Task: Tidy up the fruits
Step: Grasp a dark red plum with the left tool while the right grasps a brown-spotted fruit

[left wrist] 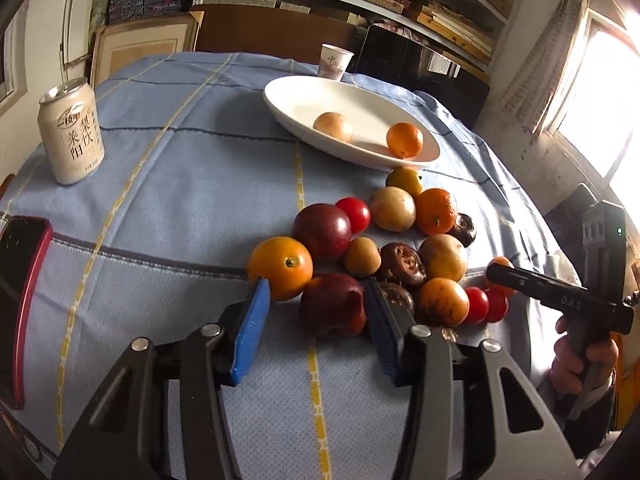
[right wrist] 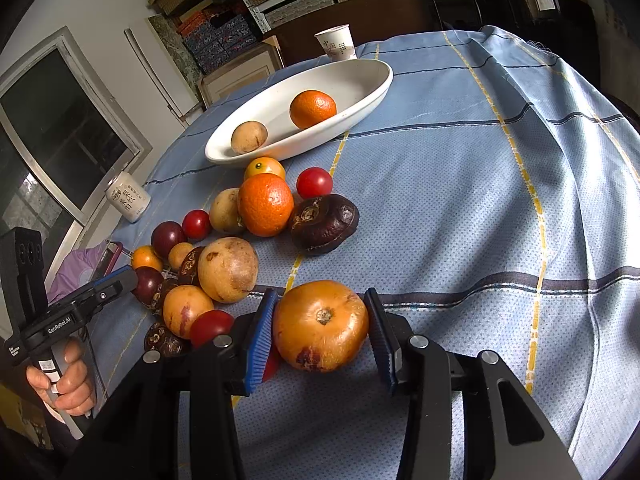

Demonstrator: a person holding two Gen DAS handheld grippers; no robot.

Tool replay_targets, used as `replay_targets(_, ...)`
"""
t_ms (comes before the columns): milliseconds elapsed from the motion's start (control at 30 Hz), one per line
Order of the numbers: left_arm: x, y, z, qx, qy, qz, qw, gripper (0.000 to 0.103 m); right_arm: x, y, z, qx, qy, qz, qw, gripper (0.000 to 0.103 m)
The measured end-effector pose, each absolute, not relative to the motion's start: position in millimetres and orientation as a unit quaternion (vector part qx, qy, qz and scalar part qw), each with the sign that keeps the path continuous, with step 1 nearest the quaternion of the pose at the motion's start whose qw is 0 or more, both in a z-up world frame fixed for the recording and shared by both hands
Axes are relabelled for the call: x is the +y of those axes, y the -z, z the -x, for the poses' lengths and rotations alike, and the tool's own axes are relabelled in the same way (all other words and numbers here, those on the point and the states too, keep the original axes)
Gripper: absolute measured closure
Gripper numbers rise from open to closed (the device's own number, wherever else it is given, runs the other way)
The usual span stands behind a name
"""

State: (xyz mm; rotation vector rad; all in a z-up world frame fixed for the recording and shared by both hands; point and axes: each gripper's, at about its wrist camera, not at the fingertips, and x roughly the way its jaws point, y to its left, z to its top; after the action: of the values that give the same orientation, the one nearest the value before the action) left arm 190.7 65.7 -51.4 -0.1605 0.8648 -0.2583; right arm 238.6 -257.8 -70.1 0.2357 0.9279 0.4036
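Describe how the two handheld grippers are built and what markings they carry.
Both have black angular frames with silver bolts and ribbed blue pads. The left gripper has a pistol handle lettered "GenRobot.AI" with a white label. The right gripper bears pale letters, a green light, and a dark sleeve below.

Fruit pile [left wrist: 384,248] packed tight, pieces touching, barely a gap to slip a finger between them. White oval dish [right wrist: 360,80] sits just behind the pile, mostly bare inside, only two fruits in it. Wide open blue tablecloth [right wrist: 480,200] to the pile's right in the right wrist view, clear run there. On the far left a drink can [left wrist: 72,136] stands well apart; paper cup [left wrist: 336,62] behind the dish
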Motion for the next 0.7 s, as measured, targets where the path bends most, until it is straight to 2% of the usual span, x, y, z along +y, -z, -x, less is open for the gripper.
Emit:
replay_targets(100, 57, 52, -188, 0.421, 0.136, 0.058, 0.895, 0.056, -258, 70, -239, 0.443, -0.193, -0.112, 0.868, 0.058)
replay_targets(167, 50, 56, -190, 0.438, 0.155, 0.051, 0.884, 0.062, -258, 70, -239, 0.443, -0.193, -0.113, 0.868, 0.058)
replay_targets(400, 55, 62, -205, 0.454, 0.138, 0.081, 0.876, 0.063, -258, 70, -238, 0.443, -0.192, -0.111, 0.869, 0.058)
replay_targets(700, 48, 60, -214, 0.453, 0.131, 0.071, 0.879, 0.064, -257, 70, -238, 0.443, -0.192, -0.11, 0.869, 0.058)
